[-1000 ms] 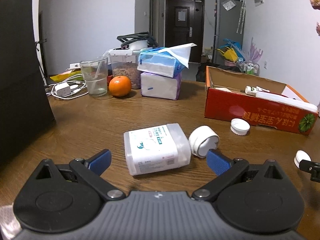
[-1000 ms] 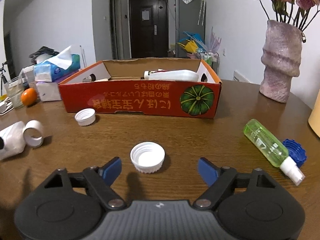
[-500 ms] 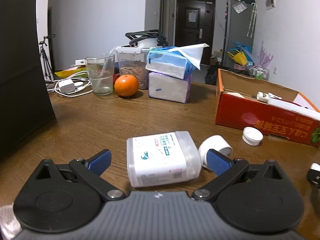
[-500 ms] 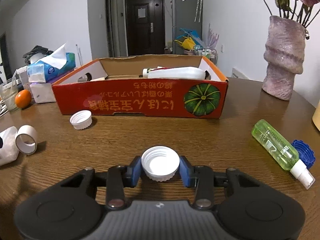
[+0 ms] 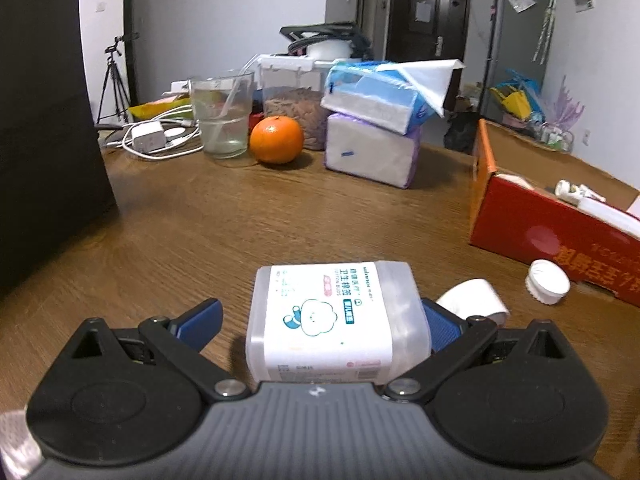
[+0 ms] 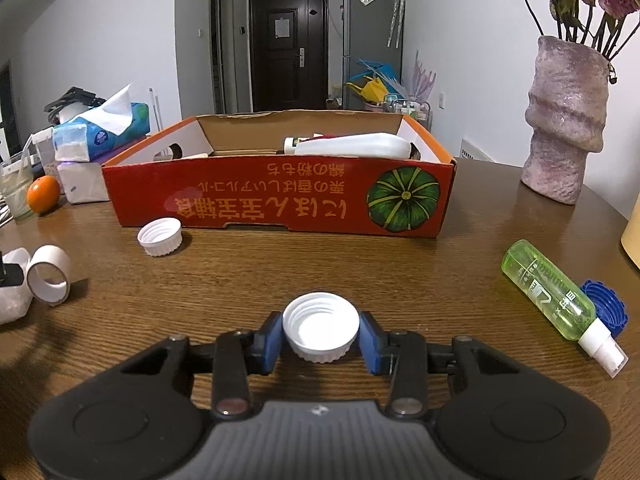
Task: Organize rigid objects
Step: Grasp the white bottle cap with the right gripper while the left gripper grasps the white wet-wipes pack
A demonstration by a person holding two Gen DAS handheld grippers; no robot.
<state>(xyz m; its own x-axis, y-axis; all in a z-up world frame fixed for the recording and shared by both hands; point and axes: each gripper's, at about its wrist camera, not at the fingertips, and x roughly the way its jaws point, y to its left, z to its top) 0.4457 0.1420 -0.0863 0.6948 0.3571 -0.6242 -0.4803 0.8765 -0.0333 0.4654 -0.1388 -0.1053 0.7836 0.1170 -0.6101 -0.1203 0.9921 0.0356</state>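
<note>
A translucent cotton-swab box [image 5: 336, 320] with a white label lies on the wooden table between the spread fingers of my left gripper [image 5: 320, 324]. The right pad is at the box's side and the left pad stands clear of it, so this gripper is open. My right gripper [image 6: 320, 340] is shut on a white ribbed bottle cap [image 6: 320, 326], open side up, low over the table. The red cardboard box [image 6: 280, 200] stands behind it with a white bottle [image 6: 352, 146] inside.
A tape roll [image 6: 50, 276] and a second white cap [image 6: 160, 236] lie left of the red box. A green spray bottle [image 6: 548, 292] and a blue cap [image 6: 604, 308] lie at right, before a vase [image 6: 568, 120]. An orange [image 5: 276, 140], a glass [image 5: 222, 116] and tissue packs [image 5: 372, 128] stand at the back.
My right gripper closed on the white cap and has stayed put since. My left gripper slid forward, so the swab box now sits between its fingers.
</note>
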